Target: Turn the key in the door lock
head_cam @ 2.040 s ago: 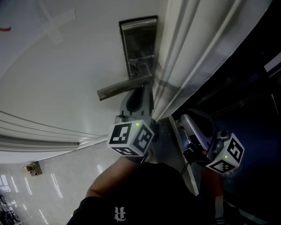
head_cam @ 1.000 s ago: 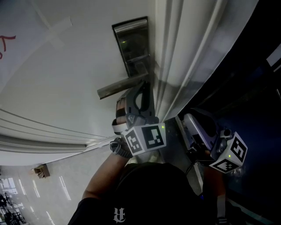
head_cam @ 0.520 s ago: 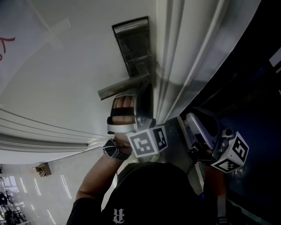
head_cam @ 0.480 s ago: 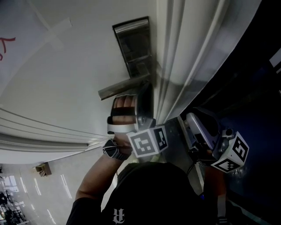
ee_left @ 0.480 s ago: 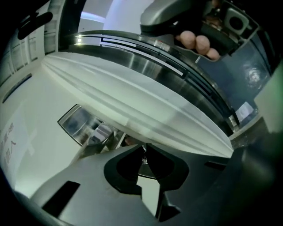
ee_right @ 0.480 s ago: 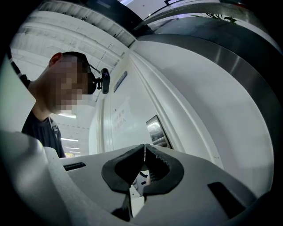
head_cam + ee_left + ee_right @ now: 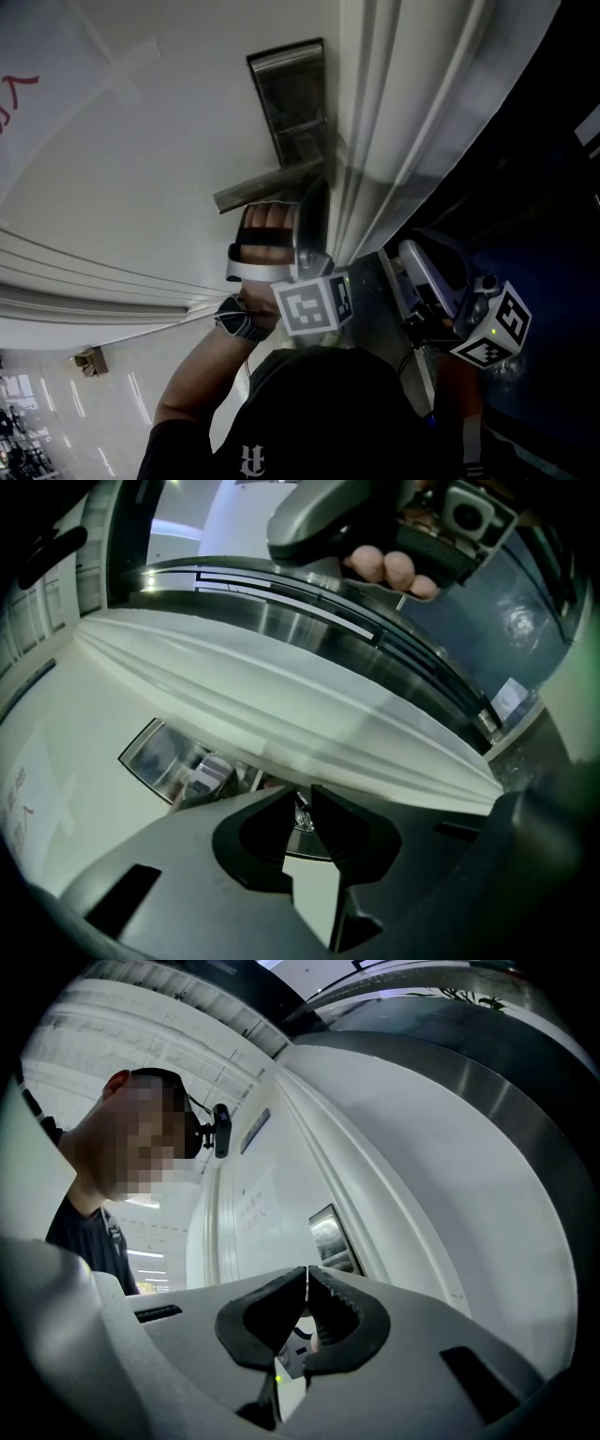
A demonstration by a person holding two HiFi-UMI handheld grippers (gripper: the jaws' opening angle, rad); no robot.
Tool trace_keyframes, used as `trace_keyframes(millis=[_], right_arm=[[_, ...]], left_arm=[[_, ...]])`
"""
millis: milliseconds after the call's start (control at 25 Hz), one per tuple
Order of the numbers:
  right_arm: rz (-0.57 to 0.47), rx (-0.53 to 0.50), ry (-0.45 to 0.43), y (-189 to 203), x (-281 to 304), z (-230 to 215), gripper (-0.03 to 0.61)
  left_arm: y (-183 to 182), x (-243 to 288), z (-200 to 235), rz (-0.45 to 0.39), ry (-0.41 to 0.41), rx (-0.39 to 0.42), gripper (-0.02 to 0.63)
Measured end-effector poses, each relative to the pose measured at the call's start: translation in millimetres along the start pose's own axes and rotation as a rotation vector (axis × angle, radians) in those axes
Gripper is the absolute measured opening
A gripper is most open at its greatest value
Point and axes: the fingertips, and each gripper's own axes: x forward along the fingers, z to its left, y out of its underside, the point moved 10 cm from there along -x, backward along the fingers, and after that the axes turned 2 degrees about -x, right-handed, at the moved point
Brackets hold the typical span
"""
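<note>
A steel lock plate (image 7: 291, 98) with a lever handle (image 7: 267, 187) sits on the white door. My left gripper (image 7: 314, 192) reaches in just under the lever, rolled onto its side, with the gloved hand showing beside it. In the left gripper view its jaws (image 7: 302, 799) stand nearly together on a small shiny key (image 7: 302, 812) at the lock below the plate (image 7: 178, 761); they have just been opening slightly, with the key still between them. My right gripper (image 7: 412, 258) hangs lower right by the door's edge, and its tips (image 7: 306, 1274) are shut on nothing.
The white door frame moulding (image 7: 403, 112) runs diagonally beside the lock, with dark glass (image 7: 534, 187) to its right. A glossy tiled floor (image 7: 84, 394) lies at lower left. A person's head and dark shirt (image 7: 89, 1232) show in the right gripper view.
My left gripper has rolled about its own axis under the lever; its marker cube swung round and the hand now shows at its left. The right gripper has not moved.
</note>
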Motion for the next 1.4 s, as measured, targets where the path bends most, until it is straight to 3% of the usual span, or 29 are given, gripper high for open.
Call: trace_keyframes(millis=[240, 360, 480, 560, 680, 760, 920, 1120, 1280, 1400], right_arm=[[0.013, -0.011, 0.006, 0, 0, 4, 0.017], [0.017, -0.016, 0.003, 0, 2, 6, 0.017], [0.022, -0.021, 0.0, 0, 4, 8, 0.017], [0.026, -0.022, 0.001, -1, 4, 9, 0.017], [0.03, -0.018, 0.002, -1, 5, 9, 0.017], [0.033, -0.016, 0.002, -1, 5, 10, 0.017], [0.037, -0.019, 0.004, -1, 5, 11, 0.017], [0.055, -0.015, 0.013, 0, 3, 10, 0.017], [0.057, -0.017, 0.013, -1, 3, 10, 0.017], [0.064, -0.009, 0.016, 1, 4, 8, 0.017]], left_arm=[[-4, -18, 0, -0.087, -0.031, -0.027, 0.035], [-2, -30, 4, -0.16, -0.042, -0.165, 0.035], [4, -42, 12, -0.273, -0.036, -0.479, 0.035], [11, -48, 19, -0.367, 0.01, -0.795, 0.035], [28, -52, 15, -0.426, 0.109, -1.364, 0.035], [36, -51, 9, -0.448, 0.134, -1.584, 0.035], [49, -41, -5, -0.451, 0.192, -1.932, 0.035], [58, -24, -17, -0.494, 0.275, -2.26, 0.047], [63, -10, -25, -0.52, 0.326, -2.464, 0.087], [67, -3, -26, -0.544, 0.323, -2.541, 0.097]])
